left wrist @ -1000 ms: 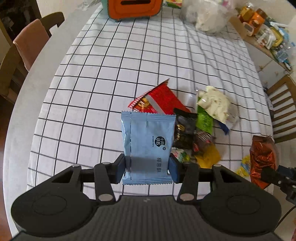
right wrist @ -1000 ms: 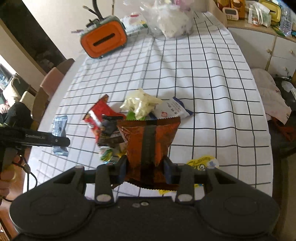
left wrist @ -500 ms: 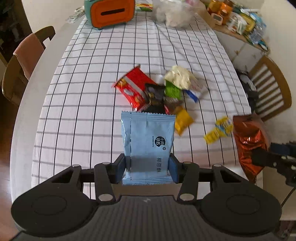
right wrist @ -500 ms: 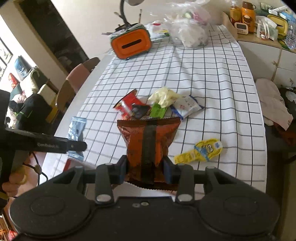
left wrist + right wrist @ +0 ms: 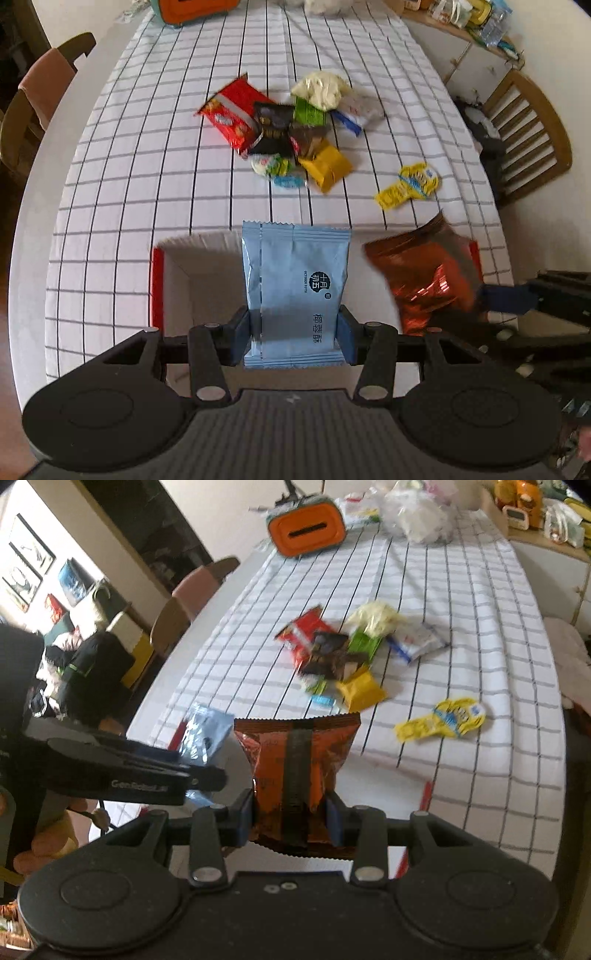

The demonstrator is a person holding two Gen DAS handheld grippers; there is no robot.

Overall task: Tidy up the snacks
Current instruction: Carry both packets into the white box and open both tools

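Left wrist cam: left tool [image 5: 295, 334] clamped on light-blue snack packet [image 5: 295, 291], pads pressing both side edges, packet upright over a white box w/ red rim [image 5: 157, 280] at near edge of tabletop [image 5: 122, 177]. Right tool [image 5: 290, 821] gripping orange-brown foil snack bag [image 5: 295, 760], bag squeezed btwn pads, dark seam facing cam. In left cam that bag [image 5: 424, 273] sits just right of blue packet, also over the box area; the two are apart, not touching. Rest of snacks piled mid-tabletop on checked cloth: red packet [image 5: 232, 114], black packet [image 5: 271, 129], green one w/ pale puffs [image 5: 319, 92], yellow pouch [image 5: 325, 166]. Yellow cartoon packet [image 5: 410, 184] lies separate, right of pile. Orange tissue box [image 5: 306, 531] at far end. Right cam blurred, small labels unreadable.
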